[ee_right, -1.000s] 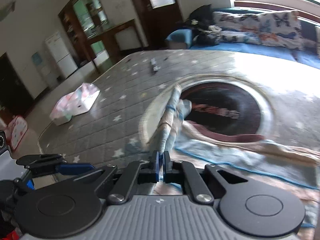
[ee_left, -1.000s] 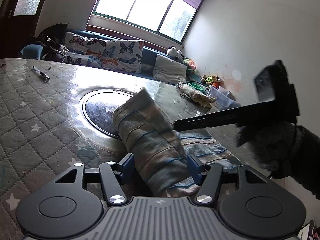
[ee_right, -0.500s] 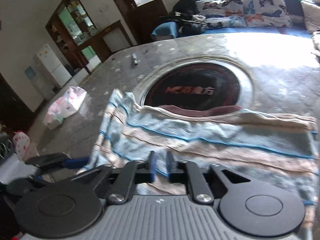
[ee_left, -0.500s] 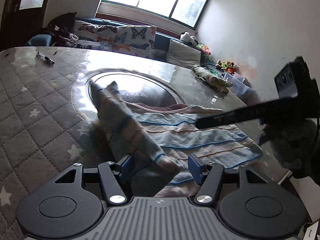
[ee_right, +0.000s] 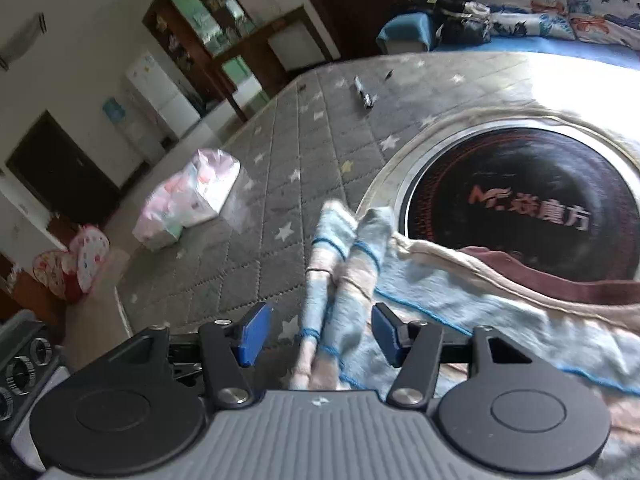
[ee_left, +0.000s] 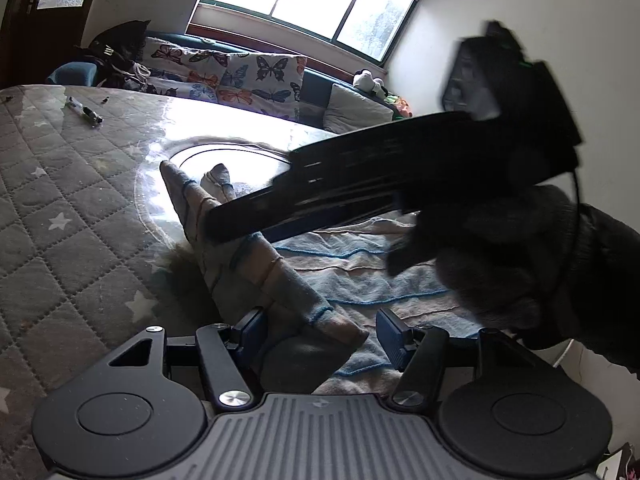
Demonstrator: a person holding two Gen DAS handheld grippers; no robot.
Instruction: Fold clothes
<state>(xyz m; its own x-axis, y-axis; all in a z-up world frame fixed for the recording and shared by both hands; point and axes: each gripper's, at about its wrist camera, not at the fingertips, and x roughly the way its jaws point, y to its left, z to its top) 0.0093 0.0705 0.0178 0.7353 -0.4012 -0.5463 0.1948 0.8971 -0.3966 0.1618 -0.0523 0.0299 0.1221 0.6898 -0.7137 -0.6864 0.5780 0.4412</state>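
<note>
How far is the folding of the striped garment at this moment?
Done: one edge of the striped garment is already turned over onto the rest. In hand: the right hand-held gripper is opening, with the fold loose between its pads; the left hand-held gripper stands open around it. Left: flattening and further folds.

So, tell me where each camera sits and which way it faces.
Left wrist: on the left gripper, facing over the striped cloth toward the window; the right gripper and its gloved hand cross the view.
Right wrist: on the right gripper, its jaws opening around a cloth fold, facing the cabinet.
Shared: cloth, round cooktop, quilted cover.
</note>
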